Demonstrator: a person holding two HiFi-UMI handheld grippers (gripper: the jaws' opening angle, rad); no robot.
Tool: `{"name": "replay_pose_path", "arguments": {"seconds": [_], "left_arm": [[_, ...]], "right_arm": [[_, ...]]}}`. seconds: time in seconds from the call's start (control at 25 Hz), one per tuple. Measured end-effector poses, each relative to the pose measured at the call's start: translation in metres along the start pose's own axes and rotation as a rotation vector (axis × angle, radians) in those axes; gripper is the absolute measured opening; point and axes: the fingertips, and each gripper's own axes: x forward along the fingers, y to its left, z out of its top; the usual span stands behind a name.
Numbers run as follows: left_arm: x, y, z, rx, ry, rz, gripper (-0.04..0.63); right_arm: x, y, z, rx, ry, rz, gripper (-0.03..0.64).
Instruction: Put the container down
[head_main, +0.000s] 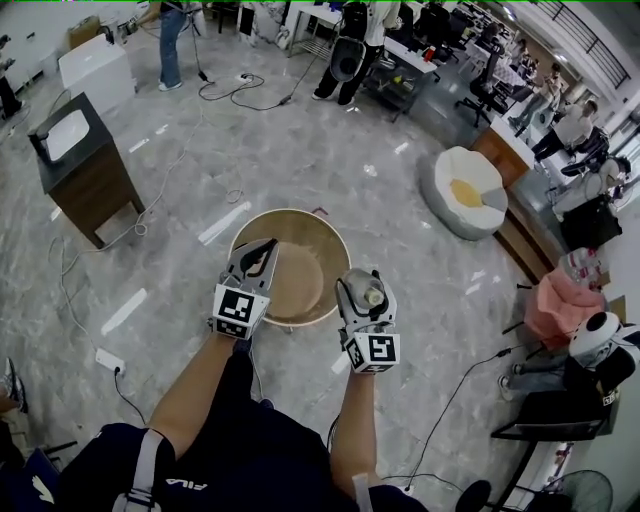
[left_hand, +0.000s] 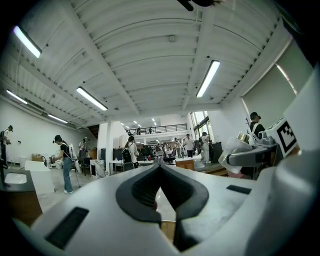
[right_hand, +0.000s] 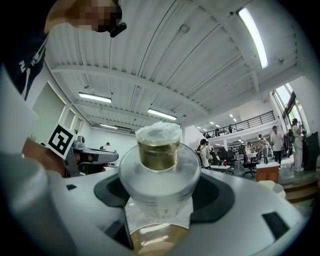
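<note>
A small clear container (right_hand: 159, 167) with yellowish liquid, a gold neck and a clear cap stands upright between the jaws of my right gripper (right_hand: 159, 200), which is shut on it. In the head view the container (head_main: 373, 296) and right gripper (head_main: 365, 290) hang over the near right rim of a round wooden table (head_main: 290, 225). My left gripper (head_main: 262, 255) is over the table's near left part, its jaws close together with nothing between them. From the left gripper view, the left gripper (left_hand: 161, 172) points out level across the room, with the container (left_hand: 243, 145) at the right.
A dark wooden cabinet (head_main: 88, 170) with a white basin stands at the left. A white round seat (head_main: 468, 190) lies at the right, beside a pink object (head_main: 560, 305). Cables and a power strip (head_main: 108, 360) run over the grey floor. Several people stand at the desks behind.
</note>
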Motion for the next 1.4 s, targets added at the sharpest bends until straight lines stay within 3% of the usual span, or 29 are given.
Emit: {"name": "replay_pose_path", "arguments": {"seconds": [0.72,1.04,1.4], "left_arm": [[0.134,0.108,-0.011,-0.01,0.002,-0.071,0.025],[0.173,0.113,-0.015,-0.012,0.01,-0.112,0.025],[0.199,0.109,-0.017,-0.025,0.002,-0.064,0.025]], "right_arm": [[0.158,-0.041,-0.01,0.001,0.016,-0.071,0.356],[0.191,-0.063,0.0,-0.031,0.014,-0.078,0.356],[0.204,-0.095,-0.009,-0.033,0.04,-0.044,0.356]]}}
